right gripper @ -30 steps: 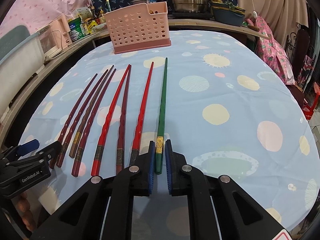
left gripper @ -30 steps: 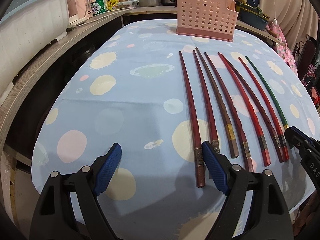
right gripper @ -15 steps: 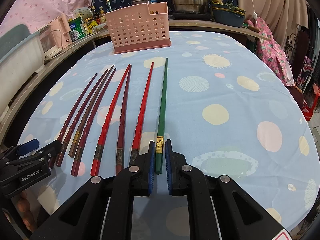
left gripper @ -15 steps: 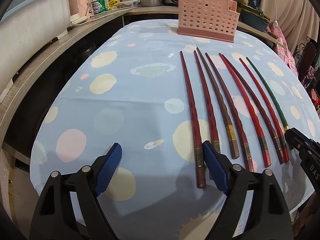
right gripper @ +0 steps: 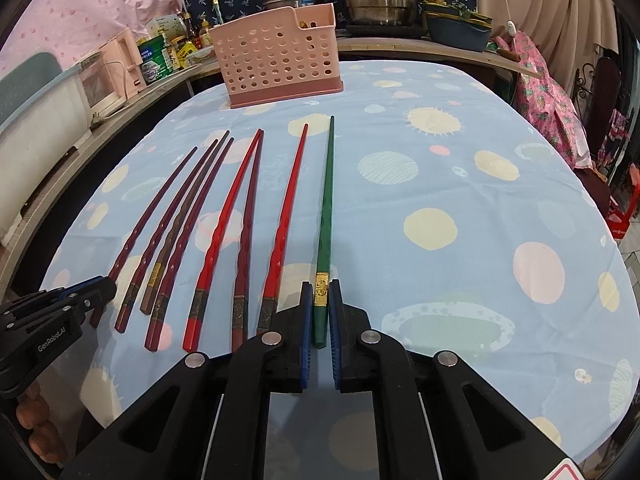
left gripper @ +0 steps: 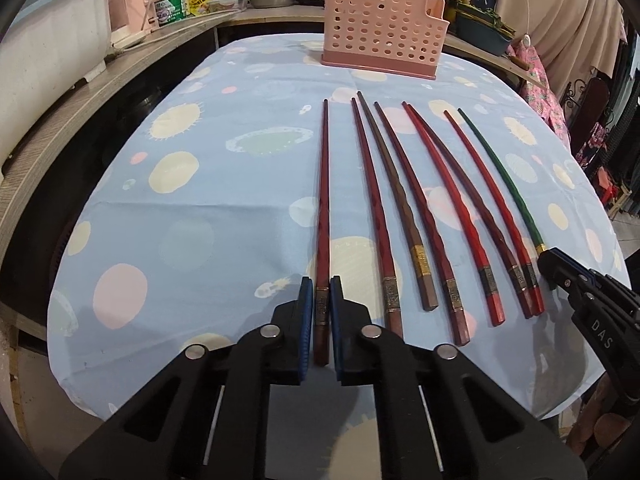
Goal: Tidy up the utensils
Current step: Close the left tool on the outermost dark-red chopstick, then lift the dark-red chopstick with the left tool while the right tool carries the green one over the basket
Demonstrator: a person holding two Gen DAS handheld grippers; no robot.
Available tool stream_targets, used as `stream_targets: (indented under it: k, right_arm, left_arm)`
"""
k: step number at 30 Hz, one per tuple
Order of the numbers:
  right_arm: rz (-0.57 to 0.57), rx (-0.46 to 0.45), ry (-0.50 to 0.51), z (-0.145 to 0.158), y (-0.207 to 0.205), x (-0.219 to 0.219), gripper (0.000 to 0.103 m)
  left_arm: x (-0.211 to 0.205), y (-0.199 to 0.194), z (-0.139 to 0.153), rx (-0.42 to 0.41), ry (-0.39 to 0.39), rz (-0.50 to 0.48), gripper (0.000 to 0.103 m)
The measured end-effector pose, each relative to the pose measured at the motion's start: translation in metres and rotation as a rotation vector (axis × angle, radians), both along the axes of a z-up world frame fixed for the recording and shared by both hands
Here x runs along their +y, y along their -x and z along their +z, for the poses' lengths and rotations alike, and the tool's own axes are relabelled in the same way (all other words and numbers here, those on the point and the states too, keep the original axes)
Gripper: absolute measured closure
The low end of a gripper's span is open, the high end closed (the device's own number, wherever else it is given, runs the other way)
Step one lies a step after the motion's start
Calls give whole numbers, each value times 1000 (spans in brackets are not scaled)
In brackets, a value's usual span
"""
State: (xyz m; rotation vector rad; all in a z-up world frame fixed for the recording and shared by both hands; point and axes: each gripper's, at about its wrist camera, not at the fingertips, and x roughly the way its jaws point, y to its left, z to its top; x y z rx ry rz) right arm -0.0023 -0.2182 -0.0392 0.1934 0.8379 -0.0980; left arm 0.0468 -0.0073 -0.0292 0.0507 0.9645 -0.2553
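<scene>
Several long chopsticks lie side by side on the spotted blue tablecloth (left gripper: 200,208), thick ends toward me. My left gripper (left gripper: 321,292) is shut on the thick end of the leftmost dark red chopstick (left gripper: 323,200), which rests on the cloth. My right gripper (right gripper: 320,296) is shut on the thick end of the green chopstick (right gripper: 326,200), the rightmost one, also on the cloth. The right gripper also shows at the right edge of the left wrist view (left gripper: 560,268). A pink perforated utensil holder (left gripper: 380,36) stands at the table's far end, also seen in the right wrist view (right gripper: 276,64).
Between the two held chopsticks lie several red and brown chopsticks (left gripper: 416,216). A wooden counter (left gripper: 60,120) with a white tub, containers and pots runs along the left and back. Floral cloth hangs at the right (right gripper: 548,92).
My left gripper was open around the leftmost dark red chopstick and has shut on its thick end. The right gripper stays shut on the green chopstick.
</scene>
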Motion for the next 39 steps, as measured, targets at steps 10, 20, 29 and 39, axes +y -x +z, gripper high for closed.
stream_targets:
  k: [10, 20, 29, 39]
  right_arm:
    - [1, -52, -6, 22, 3, -5, 96]
    - [-25, -194, 3, 88, -8, -29, 96]
    - [-45, -311, -50, 144, -45, -59, 96]
    - [-25, -384, -97, 193, -93, -77, 96]
  left_arm:
    - [11, -5, 17, 23, 78, 14, 96]
    - [25, -24, 87, -97, 149, 38, 96]
    - [24, -74, 152, -207, 191, 44, 96]
    - [15, -131, 203, -290, 213, 81, 96]
